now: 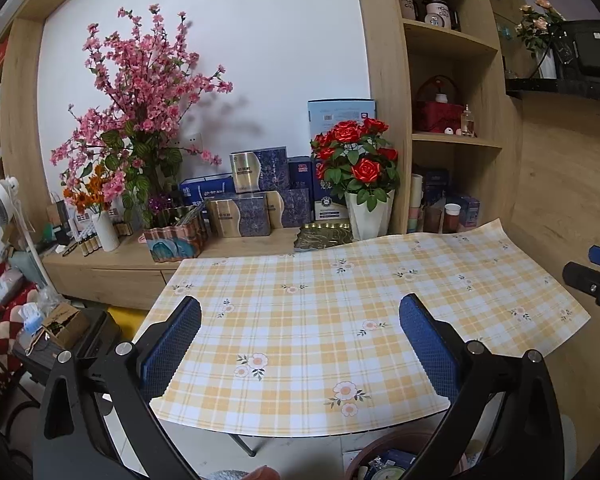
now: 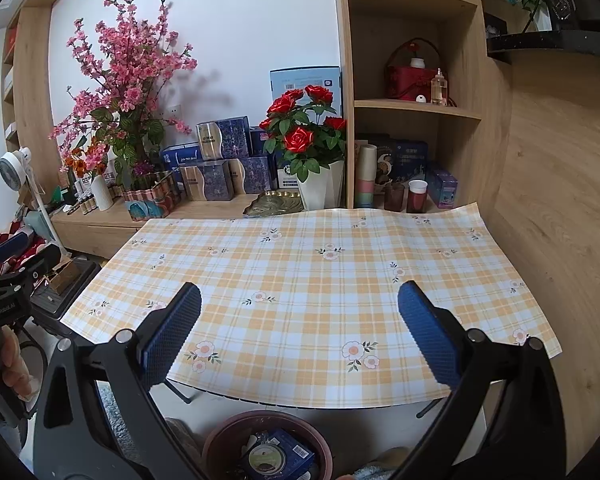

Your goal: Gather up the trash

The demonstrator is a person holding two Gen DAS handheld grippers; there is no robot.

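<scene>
A round brown bin (image 2: 220,436) stands on the floor below the table's near edge, holding a blue box with a round label (image 2: 278,456) and other scraps; its rim also shows in the left wrist view (image 1: 380,446). My left gripper (image 1: 300,316) is open and empty above the plaid tablecloth (image 1: 320,320). My right gripper (image 2: 300,304) is open and empty above the same cloth (image 2: 300,280). No trash shows on the tabletop. The right gripper shows at the right edge of the left wrist view (image 1: 592,280); the left gripper shows at the left edge of the right wrist view (image 2: 8,280).
Behind the table a low wooden cabinet (image 2: 100,224) carries pink blossoms (image 2: 124,72), red roses in a white pot (image 2: 304,132), blue boxes (image 2: 224,136) and a green tray (image 2: 276,204). Shelves (image 2: 416,108) stand at the right. A fan (image 2: 14,164) and clutter stand at the left.
</scene>
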